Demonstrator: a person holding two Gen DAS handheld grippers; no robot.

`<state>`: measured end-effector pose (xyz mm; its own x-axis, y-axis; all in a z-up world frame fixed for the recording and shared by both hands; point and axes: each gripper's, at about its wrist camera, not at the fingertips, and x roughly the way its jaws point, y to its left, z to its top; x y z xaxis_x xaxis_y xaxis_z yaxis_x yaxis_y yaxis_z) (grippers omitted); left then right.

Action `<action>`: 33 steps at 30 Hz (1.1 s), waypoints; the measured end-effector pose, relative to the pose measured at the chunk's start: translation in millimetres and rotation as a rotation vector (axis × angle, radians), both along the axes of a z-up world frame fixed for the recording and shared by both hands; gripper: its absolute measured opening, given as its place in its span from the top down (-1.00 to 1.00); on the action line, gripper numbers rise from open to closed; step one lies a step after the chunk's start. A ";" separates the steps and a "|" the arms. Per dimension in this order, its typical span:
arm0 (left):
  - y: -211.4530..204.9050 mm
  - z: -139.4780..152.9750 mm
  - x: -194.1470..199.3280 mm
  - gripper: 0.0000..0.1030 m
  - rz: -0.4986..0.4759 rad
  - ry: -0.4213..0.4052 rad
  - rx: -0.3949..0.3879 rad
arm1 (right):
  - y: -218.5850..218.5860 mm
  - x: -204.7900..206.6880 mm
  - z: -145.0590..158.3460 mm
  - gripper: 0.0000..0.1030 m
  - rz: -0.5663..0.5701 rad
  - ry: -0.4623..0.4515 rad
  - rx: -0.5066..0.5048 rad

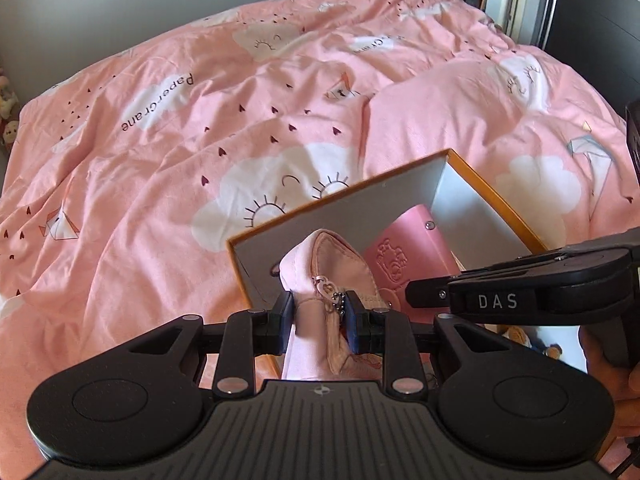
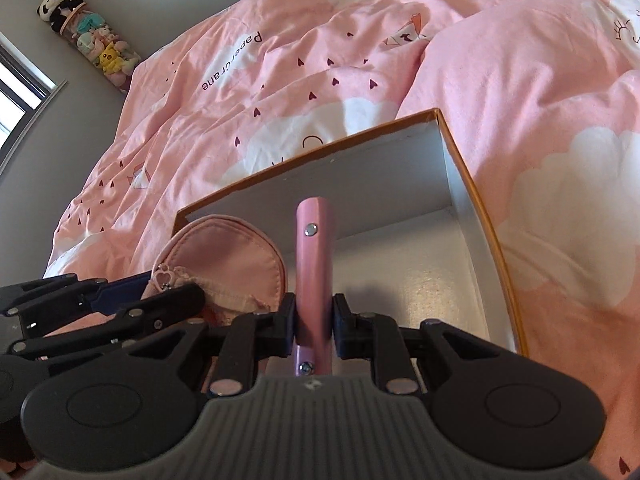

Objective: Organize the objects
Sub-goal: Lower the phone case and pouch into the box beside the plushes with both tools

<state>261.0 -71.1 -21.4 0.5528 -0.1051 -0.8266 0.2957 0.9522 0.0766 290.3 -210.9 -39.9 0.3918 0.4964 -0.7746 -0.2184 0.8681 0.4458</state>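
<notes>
An open box (image 1: 400, 200) with an orange rim and white inside lies on the bed. My left gripper (image 1: 318, 316) is shut on a pink zip pouch (image 1: 340, 260) with a heart-shaped pull, held over the box's near left part. From the right, my right gripper (image 1: 416, 294) reaches in, shut on a pink wallet (image 1: 404, 248) embossed with a bear. In the right wrist view the right gripper (image 2: 314, 320) clamps the wallet (image 2: 314, 248) edge-on above the box (image 2: 380, 168). The pouch (image 2: 224, 256) hangs at left in the left gripper (image 2: 160, 294).
A rumpled pink duvet (image 1: 200, 128) printed with clouds and hearts covers the bed around the box. A hanging tube of plush toys (image 2: 92, 44) and a window (image 2: 16, 96) are on the far wall. A dark cabinet (image 1: 592, 20) stands at the back right.
</notes>
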 end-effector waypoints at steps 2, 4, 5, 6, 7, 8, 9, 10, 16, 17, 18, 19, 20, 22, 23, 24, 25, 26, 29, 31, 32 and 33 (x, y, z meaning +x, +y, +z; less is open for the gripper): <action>-3.0 5.1 -9.4 0.42 -0.026 -0.001 0.000 | -3.8 -7.5 5.2 0.62 0.011 0.000 0.019; -3.6 14.7 -22.5 0.42 -0.038 -0.005 0.010 | -7.4 -20.2 15.8 0.62 0.028 -0.004 0.032; -4.4 21.6 -29.3 0.42 -0.043 -0.011 0.012 | -9.0 -27.6 21.0 0.62 0.036 -0.008 0.041; -3.9 27.4 -35.8 0.42 -0.044 -0.014 0.012 | -10.1 -35.4 26.0 0.62 0.044 -0.010 0.049; -3.4 31.6 -42.8 0.42 -0.045 -0.013 0.013 | -11.0 -43.3 30.1 0.62 0.053 -0.009 0.055; -3.9 36.5 -50.3 0.42 -0.048 -0.008 0.010 | -11.6 -51.2 33.1 0.62 0.062 -0.006 0.061; -3.8 39.8 -56.2 0.42 -0.047 -0.003 0.007 | -11.5 -58.9 34.6 0.62 0.074 0.000 0.063; -3.6 41.8 -62.4 0.42 -0.044 0.004 0.002 | -10.7 -65.9 34.8 0.61 0.091 0.009 0.060; -2.4 35.8 -84.6 0.41 -0.013 0.063 -0.054 | -8.3 -95.4 18.0 0.61 0.169 0.093 0.039; -1.4 32.1 -86.3 0.41 -0.004 0.081 -0.071 | -7.7 -97.9 14.9 0.61 0.175 0.097 0.026; -0.2 28.4 -87.2 0.41 0.010 0.101 -0.092 | -6.8 -100.1 11.9 0.61 0.185 0.099 0.010; 0.8 24.9 -88.1 0.41 0.023 0.118 -0.114 | -5.8 -102.1 8.9 0.61 0.197 0.101 -0.008; 1.2 21.6 -88.9 0.41 0.033 0.130 -0.127 | -5.3 -103.5 6.0 0.61 0.205 0.104 -0.020; 1.4 14.3 -92.2 0.41 0.055 0.129 -0.137 | -5.7 -104.0 -0.5 0.61 0.214 0.122 -0.031; 0.9 11.0 -94.4 0.41 0.056 0.116 -0.141 | -6.1 -102.9 -3.1 0.61 0.213 0.128 -0.033; -0.7 7.8 -96.5 0.41 0.057 0.106 -0.125 | -6.8 -101.6 -5.4 0.61 0.215 0.133 -0.031; -2.9 5.5 -98.1 0.41 0.050 0.093 -0.106 | -7.9 -99.2 -7.9 0.61 0.213 0.146 -0.022; -6.6 3.2 -102.4 0.41 0.036 0.069 -0.083 | -8.9 -96.7 -10.2 0.61 0.209 0.161 -0.013; -14.0 -3.2 -109.9 0.42 0.008 0.041 -0.017 | -9.8 -91.6 -15.1 0.61 0.205 0.195 0.009; -17.7 -7.2 -112.7 0.43 -0.002 0.036 0.029 | -6.0 -90.6 -17.4 0.62 0.220 0.204 0.001; -17.3 -8.9 -112.8 0.43 -0.004 0.041 0.038 | -4.2 -90.0 -19.8 0.62 0.226 0.216 0.001; -16.0 -10.1 -112.0 0.43 -0.007 0.053 0.035 | -3.0 -89.5 -23.2 0.62 0.231 0.234 0.003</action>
